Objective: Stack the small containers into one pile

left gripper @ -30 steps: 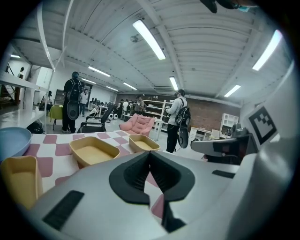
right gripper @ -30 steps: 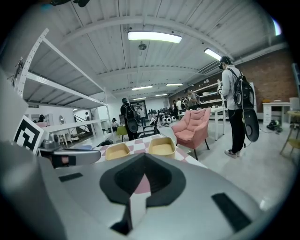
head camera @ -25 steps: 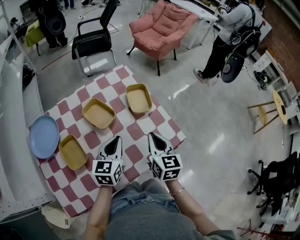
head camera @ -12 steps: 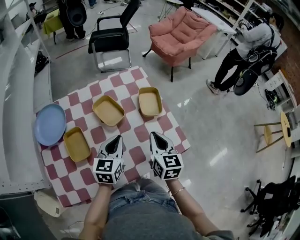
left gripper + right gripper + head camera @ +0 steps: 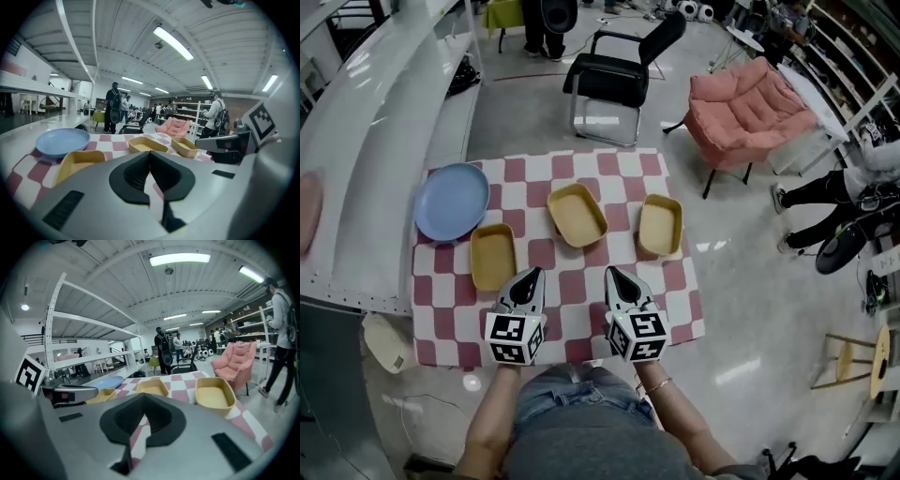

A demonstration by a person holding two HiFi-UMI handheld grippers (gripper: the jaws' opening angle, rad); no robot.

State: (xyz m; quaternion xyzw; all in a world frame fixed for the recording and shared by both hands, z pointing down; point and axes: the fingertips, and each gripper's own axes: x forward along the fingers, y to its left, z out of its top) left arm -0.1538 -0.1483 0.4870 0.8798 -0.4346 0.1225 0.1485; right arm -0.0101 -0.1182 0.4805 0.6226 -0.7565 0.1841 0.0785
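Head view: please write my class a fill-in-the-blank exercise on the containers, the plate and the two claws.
1. On the checkered cloth lie ___ yellow containers, none stacked yet.
2. The round plate at the cloth's left is ___ in colour.
3. The left claw and the right claw are both shut and hold ___.

Missing words: three; blue; nothing.

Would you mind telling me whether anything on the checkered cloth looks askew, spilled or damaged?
Only mildly: the middle container sits turned at an angle, while the left container and right container lie straighter. All three are empty and upright; nothing looks spilled or damaged.
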